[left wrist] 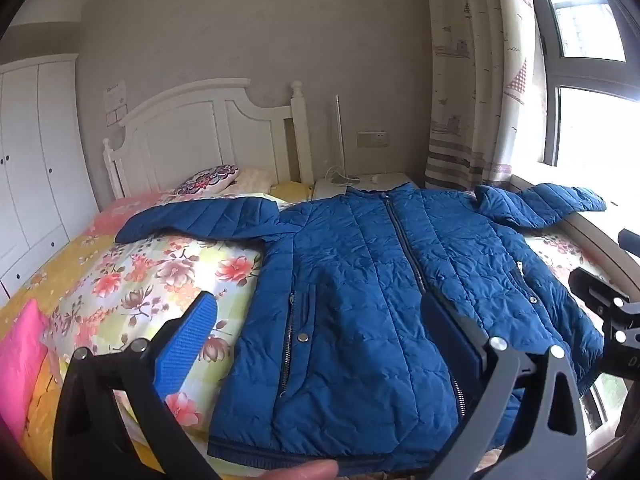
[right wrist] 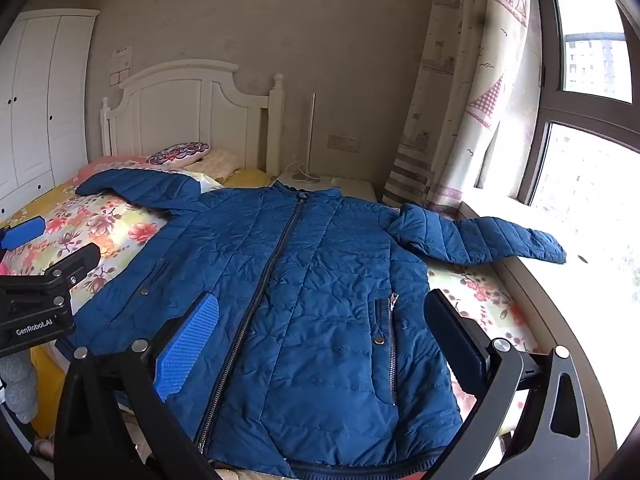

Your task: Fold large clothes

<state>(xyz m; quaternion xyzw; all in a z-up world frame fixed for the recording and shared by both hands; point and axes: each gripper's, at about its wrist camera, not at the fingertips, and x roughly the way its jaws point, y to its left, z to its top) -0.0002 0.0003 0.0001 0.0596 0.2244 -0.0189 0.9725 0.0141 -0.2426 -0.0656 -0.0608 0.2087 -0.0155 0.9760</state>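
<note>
Left hand-held gripper (left wrist: 318,322): jaws wide apart, nothing between pads, hovering above jacket hem. Right hand-held gripper (right wrist: 320,326): likewise spread wide, empty, above lower front panel. Blue quilted jacket (right wrist: 288,292) lying flat, front up, zipped, on bed (left wrist: 132,276) with floral cover; both sleeves spread outward (one reaching windowsill (right wrist: 592,280)). Beyond: pillow (left wrist: 208,179), white headboard (left wrist: 208,132), nightstand (left wrist: 362,184), curtain (right wrist: 468,100).

Left gripper (left wrist: 320,332) and right gripper (right wrist: 322,332) both hover side by side, fingers spread wide, tilted slightly downward, nothing held.
</note>
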